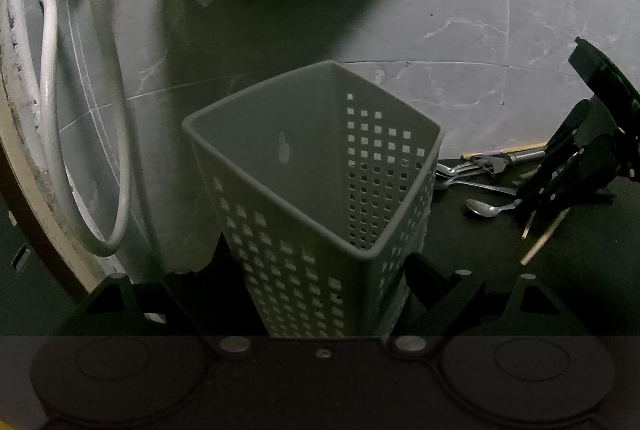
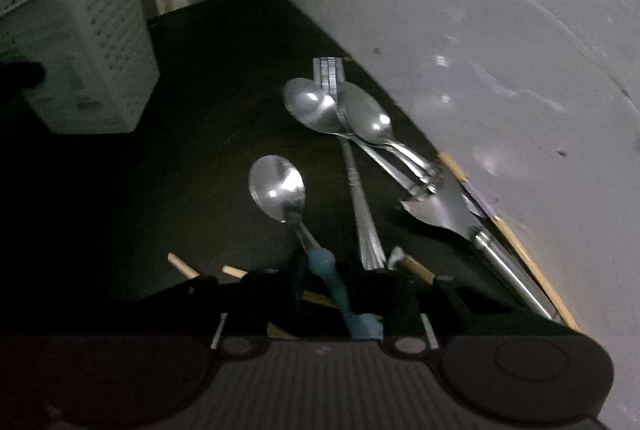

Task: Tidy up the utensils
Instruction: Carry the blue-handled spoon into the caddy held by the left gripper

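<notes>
Down at the bottom centre of the right wrist view, the right gripper (image 2: pixel 326 282) has its dark fingers drawn narrow onto the pale blue handle of a small steel spoon with a blue handle (image 2: pixel 280 190); the shiny bowl points up the frame, clear of the fingers. In the left wrist view the left gripper (image 1: pixel 320 282) holds the grey perforated plastic utensil basket (image 1: pixel 288 230) at its lower walls, jaws about half spread, the basket upright in mid frame with its square mouth open toward the camera. Right of the held spoon lie two larger steel spoons (image 2: pixel 340 110), a fork-like steel piece (image 2: pixel 360 198) and a broad steel server with a long handle (image 2: pixel 460 214), heaped on the dark mat (image 2: pixel 180 150). Thin wooden chopsticks (image 2: pixel 532 262) run along the mat's right edge, others under the fingers. White cables (image 1: pixel 108 110) loop at the left of the left wrist view
</notes>
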`<state>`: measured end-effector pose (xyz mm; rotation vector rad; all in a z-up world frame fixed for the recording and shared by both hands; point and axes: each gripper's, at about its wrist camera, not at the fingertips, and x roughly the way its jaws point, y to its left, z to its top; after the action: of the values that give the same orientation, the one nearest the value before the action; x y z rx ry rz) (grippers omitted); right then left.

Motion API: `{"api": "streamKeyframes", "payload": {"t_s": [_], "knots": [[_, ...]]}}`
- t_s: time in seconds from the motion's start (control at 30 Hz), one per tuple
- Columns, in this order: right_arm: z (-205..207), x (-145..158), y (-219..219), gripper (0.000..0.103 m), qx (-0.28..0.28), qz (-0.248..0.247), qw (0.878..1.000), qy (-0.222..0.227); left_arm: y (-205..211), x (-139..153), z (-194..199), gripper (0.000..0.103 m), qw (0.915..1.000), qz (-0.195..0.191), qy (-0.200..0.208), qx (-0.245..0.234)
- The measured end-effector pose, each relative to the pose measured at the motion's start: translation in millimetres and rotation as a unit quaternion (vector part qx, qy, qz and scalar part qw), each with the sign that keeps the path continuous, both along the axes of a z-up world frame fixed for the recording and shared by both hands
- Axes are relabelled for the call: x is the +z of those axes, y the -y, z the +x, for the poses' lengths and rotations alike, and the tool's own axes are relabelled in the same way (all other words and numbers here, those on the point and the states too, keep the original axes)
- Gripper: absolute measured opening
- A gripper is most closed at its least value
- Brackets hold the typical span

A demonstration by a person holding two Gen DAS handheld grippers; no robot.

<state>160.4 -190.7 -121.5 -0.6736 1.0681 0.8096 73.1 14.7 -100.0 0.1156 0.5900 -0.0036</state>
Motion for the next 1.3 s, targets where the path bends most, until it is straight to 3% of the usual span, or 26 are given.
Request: {"api": "streamKeyframes", "payload": {"t_s": [0.23, 0.33, 0.43, 0.57, 0.7, 0.83, 1.0, 1.13, 1.2, 1.3], "knots": [[12, -1, -18, 0.027, -0.01, 0.013, 0.998, -0.055, 1, 0, 1, 0.089, 1.0, 0.002, -0.002, 0.003], [15, -1, -22, 0.029, 0.002, -0.004, 0.998, -0.065, 1, 0, 0, 0.089, 1.0, 0.001, -0.001, 0.004], [20, 1, -21, 0.017, -0.011, -0.007, 0.997, -0.073, 2, 0, -1, 0.089, 1.0, 0.0, -0.001, 0.005], [21, 0, -20, 0.016, -0.021, 0.0, 0.997, -0.073, 2, 0, -1, 0.089, 1.0, 0.001, 0.0, 0.007], [18, 1, -15, 0.016, -0.054, 0.033, 0.995, -0.074, 2, 0, -1, 0.089, 1.0, 0.001, 0.001, 0.007], [16, 2, -1, 0.016, -0.116, 0.096, 0.986, -0.074, 1, -1, -1, 0.089, 1.0, 0.001, 0.0, 0.005], [11, 3, 16, 0.016, -0.203, 0.188, 0.959, -0.068, 1, 0, 0, 0.089, 1.0, 0.002, -0.001, 0.002], [6, -1, 28, 0.016, -0.256, 0.258, 0.926, -0.104, 0, 0, 0, 0.089, 1.0, 0.002, -0.002, -0.002], [2, -3, 34, 0.016, -0.286, 0.298, 0.902, -0.123, 0, 0, 0, 0.089, 1.0, 0.002, -0.002, -0.003], [-6, -7, 46, 0.016, -0.332, 0.375, 0.85, -0.162, 0, -1, 0, 0.089, 1.0, 0.002, -0.002, -0.006]]}}
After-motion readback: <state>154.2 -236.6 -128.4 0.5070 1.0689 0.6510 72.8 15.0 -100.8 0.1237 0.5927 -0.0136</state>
